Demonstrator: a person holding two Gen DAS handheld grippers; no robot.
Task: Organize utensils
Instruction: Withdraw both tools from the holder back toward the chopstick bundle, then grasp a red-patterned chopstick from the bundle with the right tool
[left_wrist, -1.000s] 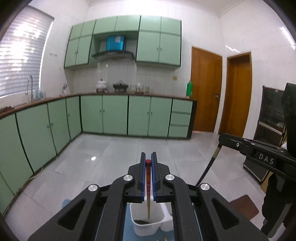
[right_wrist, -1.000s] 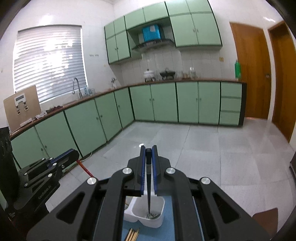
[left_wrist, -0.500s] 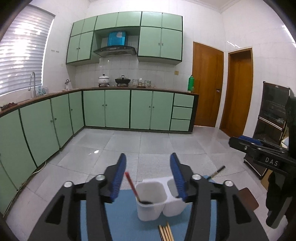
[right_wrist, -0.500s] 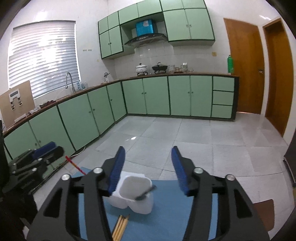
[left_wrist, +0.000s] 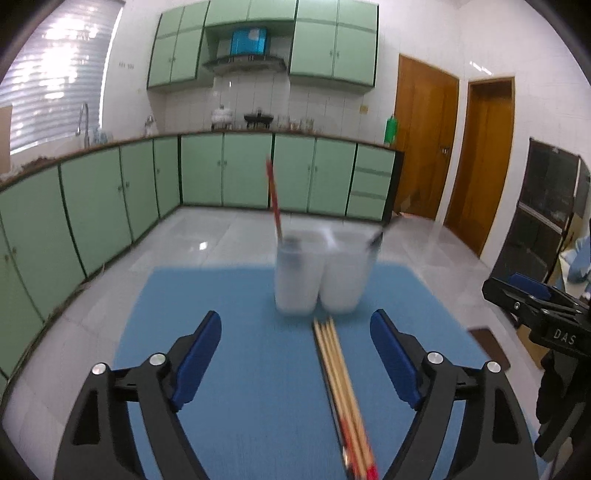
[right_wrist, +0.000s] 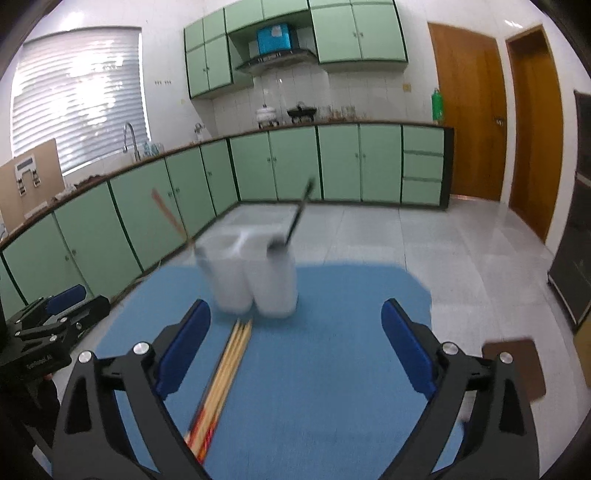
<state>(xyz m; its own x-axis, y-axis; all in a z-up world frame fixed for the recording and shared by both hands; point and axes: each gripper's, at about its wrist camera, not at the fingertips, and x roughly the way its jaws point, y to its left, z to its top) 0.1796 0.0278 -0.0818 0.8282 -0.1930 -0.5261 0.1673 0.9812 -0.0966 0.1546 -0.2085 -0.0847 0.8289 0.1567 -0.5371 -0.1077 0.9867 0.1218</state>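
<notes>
white twin-cup holder (left_wrist: 319, 278) upright | red chopstick (left_wrist: 273, 197) inside | bundle (left_wrist: 341, 384) flat

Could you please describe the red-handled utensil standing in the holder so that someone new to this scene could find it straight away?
Start at the blue mat on the table, then find the white two-cup holder near its far edge. The red-handled utensil stands in the holder's left cup as the left wrist view shows it, leaning slightly. The only other upright piece, the black-handled utensil, sits in the other cup, and the bundled chopsticks lie flat on the mat.
</notes>
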